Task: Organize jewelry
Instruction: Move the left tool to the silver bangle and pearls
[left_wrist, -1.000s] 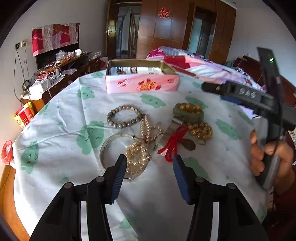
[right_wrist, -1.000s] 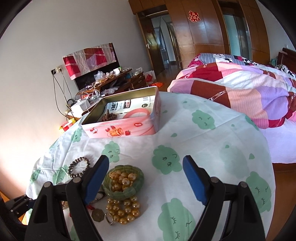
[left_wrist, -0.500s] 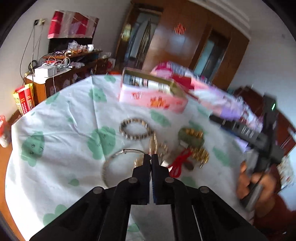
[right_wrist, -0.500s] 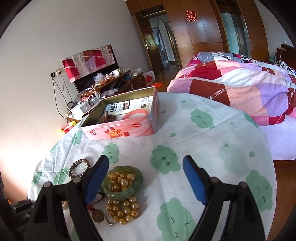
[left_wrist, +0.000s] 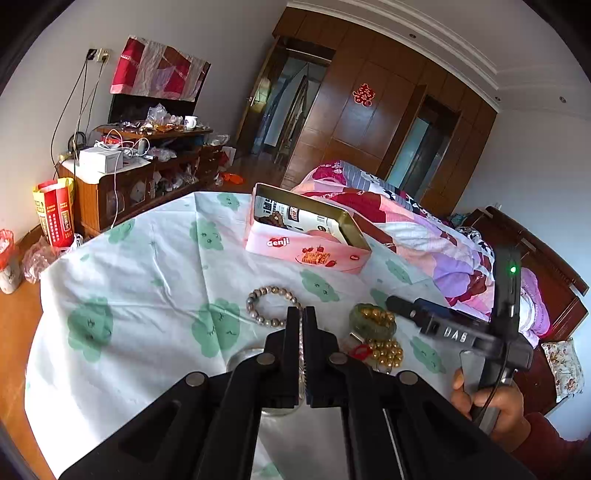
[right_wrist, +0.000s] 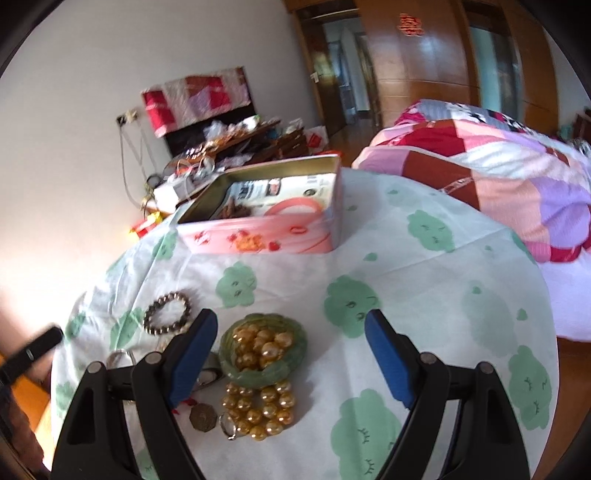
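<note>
Since a second ago, left tool (left_wrist: 303, 314) clamped on a pearl strand (left_wrist: 303, 363) and lifted; next, carry it to the pink tin (left_wrist: 306, 254); right tool (right_wrist: 291, 354) gaped empty.

We count one open pink rectangular metal tin (right_wrist: 258, 236) on the cloth-covered table. We count one bracelet of grey-brown beads (right_wrist: 167, 314), one carved green jade-like bangle (right_wrist: 264, 369), two clusters of golden pearl-like beads (right_wrist: 258, 411), one plain silver metal bangle (left_wrist: 243, 360), one bronze many-sided coin charm (right_wrist: 202, 416), and one strand of small pale beads (left_wrist: 303, 363). Two black two-finger grippers appear.
</note>
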